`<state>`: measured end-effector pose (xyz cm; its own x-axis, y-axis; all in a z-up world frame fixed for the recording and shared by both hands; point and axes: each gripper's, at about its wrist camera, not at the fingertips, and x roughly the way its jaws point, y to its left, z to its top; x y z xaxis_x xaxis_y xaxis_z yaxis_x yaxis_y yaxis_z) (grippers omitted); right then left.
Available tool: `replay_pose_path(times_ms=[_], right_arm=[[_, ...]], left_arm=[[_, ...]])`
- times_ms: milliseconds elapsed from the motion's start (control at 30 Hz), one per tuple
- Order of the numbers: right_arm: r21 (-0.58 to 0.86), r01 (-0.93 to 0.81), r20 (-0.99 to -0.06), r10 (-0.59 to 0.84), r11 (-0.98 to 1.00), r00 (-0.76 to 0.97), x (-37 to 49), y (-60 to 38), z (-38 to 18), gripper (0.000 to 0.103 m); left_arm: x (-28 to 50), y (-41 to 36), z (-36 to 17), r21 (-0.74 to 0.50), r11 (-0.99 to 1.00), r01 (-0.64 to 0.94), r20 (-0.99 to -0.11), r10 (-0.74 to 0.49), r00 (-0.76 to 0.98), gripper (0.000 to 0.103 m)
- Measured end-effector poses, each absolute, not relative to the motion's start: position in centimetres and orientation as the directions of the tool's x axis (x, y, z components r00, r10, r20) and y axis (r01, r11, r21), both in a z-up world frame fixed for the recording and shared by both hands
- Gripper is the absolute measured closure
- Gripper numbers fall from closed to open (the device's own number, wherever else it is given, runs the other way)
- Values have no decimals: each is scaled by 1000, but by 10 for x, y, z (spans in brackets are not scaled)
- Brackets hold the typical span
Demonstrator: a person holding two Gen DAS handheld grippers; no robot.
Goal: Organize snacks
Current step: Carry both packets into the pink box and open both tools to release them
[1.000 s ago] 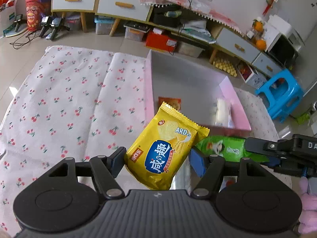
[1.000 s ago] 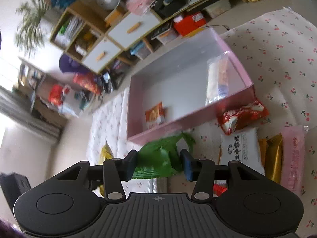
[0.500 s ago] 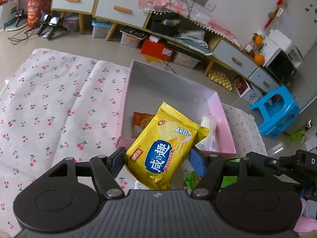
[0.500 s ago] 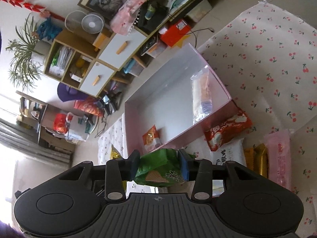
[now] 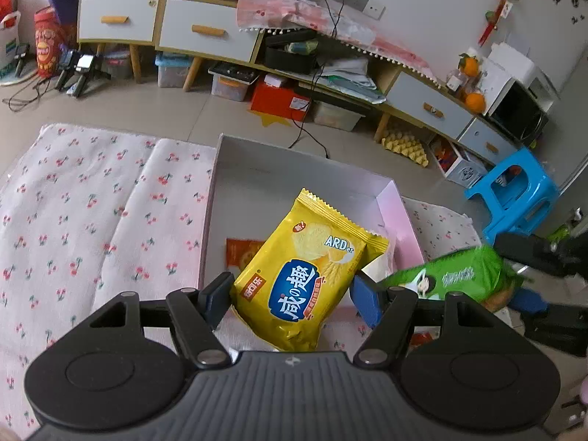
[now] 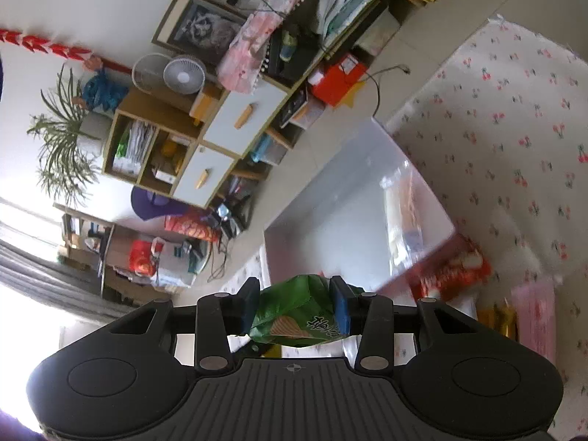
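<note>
Snacks are in both my tongs: the left tongs [image 5: 290,296] clamp a yellow chip bag [image 5: 307,277] over the pink box [image 5: 400,217], the right tongs [image 6: 294,307] squeeze a green bag [image 6: 297,312] beside it. My worry is a collision over the box, or the slick, puffy green bag slipping out.

On your yellow snack bag [image 5: 310,275], you can read "ARDer" in white near the top right, and big white Chinese characters "咸の趣" on the blue oval below it. Your green snack bag [image 5: 446,279] carries pale Chinese lettering too blurred to read, and in the right wrist view its dark print is cut off.
</note>
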<state>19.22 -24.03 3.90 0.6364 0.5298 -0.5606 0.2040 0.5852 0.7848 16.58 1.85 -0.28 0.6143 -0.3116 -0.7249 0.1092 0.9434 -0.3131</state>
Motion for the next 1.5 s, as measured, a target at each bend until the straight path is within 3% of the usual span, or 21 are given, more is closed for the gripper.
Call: replay_pose_path(times_ms=[567,1000,1133,1267,1500], right_arm=[[731,276,-646,502,624,575,271,-228,-20,63],[697,203,-604,410,688,683,292,-225,-20,61],[643,169,-605,360,747,711,295,-224,-11,45],[608,123,-593,346,784,727,292,-222,-2,35],[571,127,-627,331,811,705,282,-219,10,32]], left_arm=[[201,4,-27,-193,977,87,-712,-201,673,38],[209,4,-35,-175,983,56,-703,-164,692,35],[207,4,-32,-164,983,82,-695,-174,698,26],[207,-1,-29,-145,985,95,-695,-170,698,18],[198,-4,-18,-121,986,113,-703,-165,691,12]])
